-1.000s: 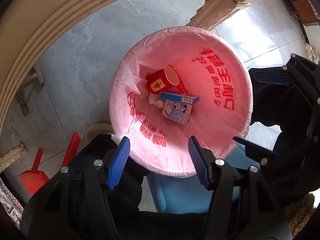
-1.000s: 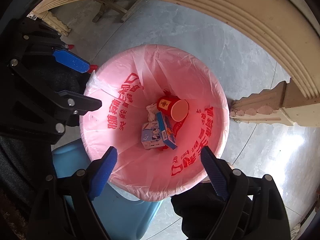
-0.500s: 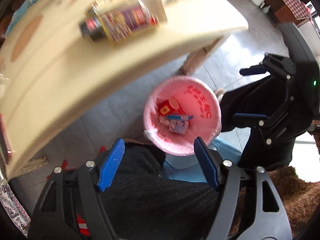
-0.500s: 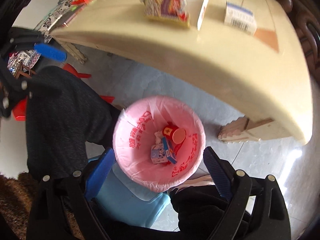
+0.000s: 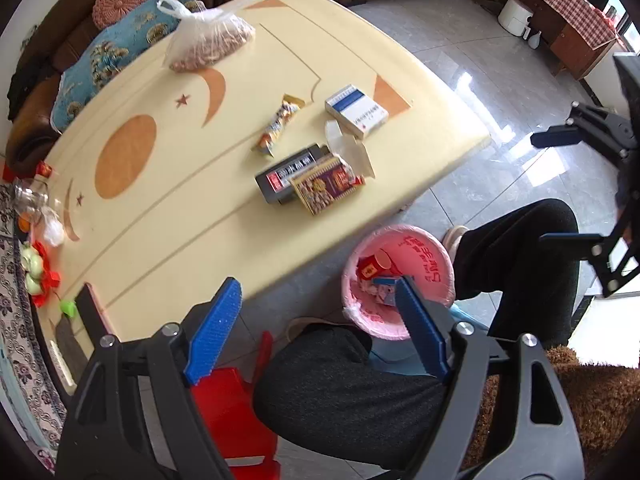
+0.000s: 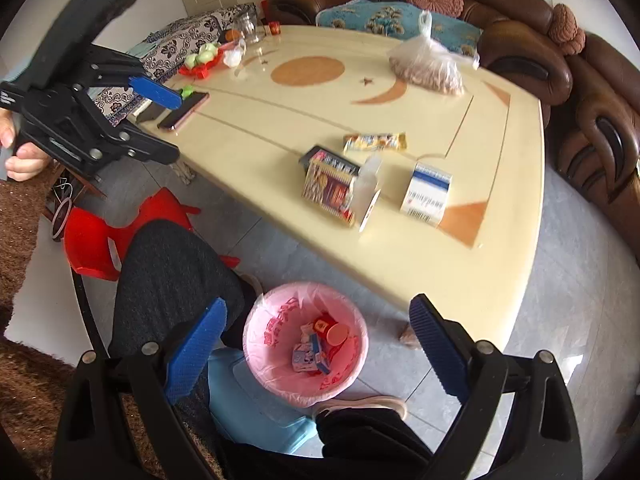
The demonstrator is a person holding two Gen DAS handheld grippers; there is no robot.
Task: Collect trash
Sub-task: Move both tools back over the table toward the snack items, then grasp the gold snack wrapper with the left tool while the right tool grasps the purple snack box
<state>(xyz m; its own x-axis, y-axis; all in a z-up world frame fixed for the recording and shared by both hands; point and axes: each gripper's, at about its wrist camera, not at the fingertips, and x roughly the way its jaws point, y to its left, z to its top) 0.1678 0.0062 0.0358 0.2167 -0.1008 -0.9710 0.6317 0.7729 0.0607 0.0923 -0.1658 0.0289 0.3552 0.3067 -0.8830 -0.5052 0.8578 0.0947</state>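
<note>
A bin with a pink liner (image 5: 434, 280) (image 6: 264, 332) stands on the floor by the table edge, holding a red cup (image 6: 334, 330) and small cartons (image 6: 306, 356). On the cream table (image 5: 168, 200) (image 6: 280, 120) lie a snack wrapper (image 5: 278, 124) (image 6: 374, 142), a black box (image 5: 286, 174), a colourful box (image 5: 328, 188) (image 6: 328, 188), a white carton (image 6: 368, 192) and a blue-and-white box (image 5: 356, 110) (image 6: 426, 194). My left gripper (image 5: 316, 332) (image 6: 156, 92) is open and empty, above my knees. My right gripper (image 6: 316, 356) (image 5: 560, 184) is open and empty, above the bin.
A bag of nuts (image 5: 208, 40) (image 6: 426, 64), a phone (image 6: 184, 110), a glass jar (image 6: 246, 26) and a red tray of green fruit (image 6: 200, 60) sit on the table. A red stool (image 5: 232, 400) (image 6: 100, 240), a blue stool (image 6: 256, 404) and a brown sofa (image 6: 520, 40) surround it.
Both grippers have risen from just over the bin to well above it. The tabletop and its items have come into view. Both grippers stay open and empty.
</note>
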